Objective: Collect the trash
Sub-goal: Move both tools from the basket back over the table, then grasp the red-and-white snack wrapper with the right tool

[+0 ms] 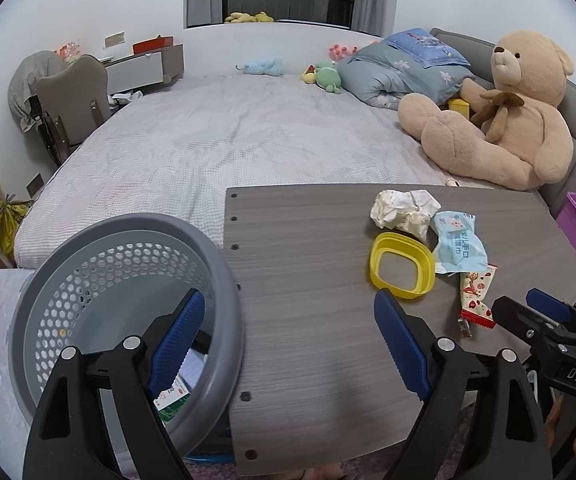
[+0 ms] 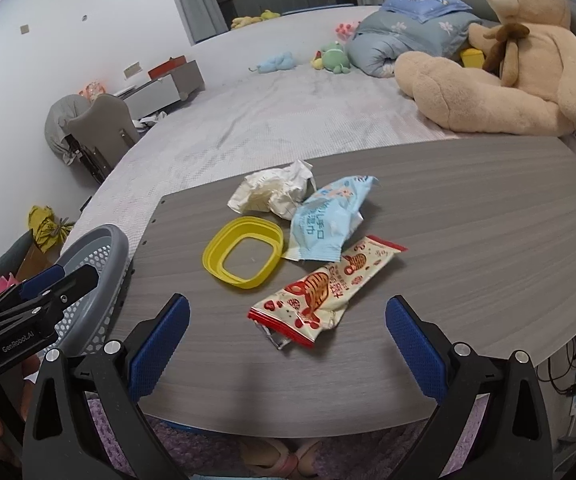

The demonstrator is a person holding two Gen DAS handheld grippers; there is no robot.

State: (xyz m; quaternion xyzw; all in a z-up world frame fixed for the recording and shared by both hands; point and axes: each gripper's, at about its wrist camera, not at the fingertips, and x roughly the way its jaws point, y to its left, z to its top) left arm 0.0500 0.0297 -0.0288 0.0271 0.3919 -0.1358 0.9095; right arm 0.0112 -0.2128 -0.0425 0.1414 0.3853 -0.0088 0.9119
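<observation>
Nearest the table (image 2: 467, 248) edge, the right claw (image 2: 288, 344) stands released, nothing between its blue pads; the left claw (image 1: 288, 344) is likewise spread wide and empty, one finger hanging over the grey basket (image 1: 32, 312), which sits off the table's left edge and already holds a green-and-white carton (image 1: 174, 398) at its bottom.

Just beyond the right claw, on the table, lies the red-and-cream snack wrapper (image 2: 323, 288), flat and crinkled, its torn red end turned toward the claw; this looks like the next piece to take. To do it well, bring the right claw down astride the wrapper's narrow width rather than its length, let the pads scrape lightly along the table, and pinch a raised crease so the thin film does not slip out.

Further in on the table, touching the wrapper's far end, is the pale blue wipe packet (image 2: 327, 224); beside it to the left the yellow ring lid (image 2: 216, 256); behind both the crumpled white paper (image 2: 272, 192); all well apart from the basket, so each needs carrying leftward across the table.

Beyond the table's far edge stretches the bed (image 2: 272, 120), with a large teddy bear (image 2: 527, 60) on its right.
</observation>
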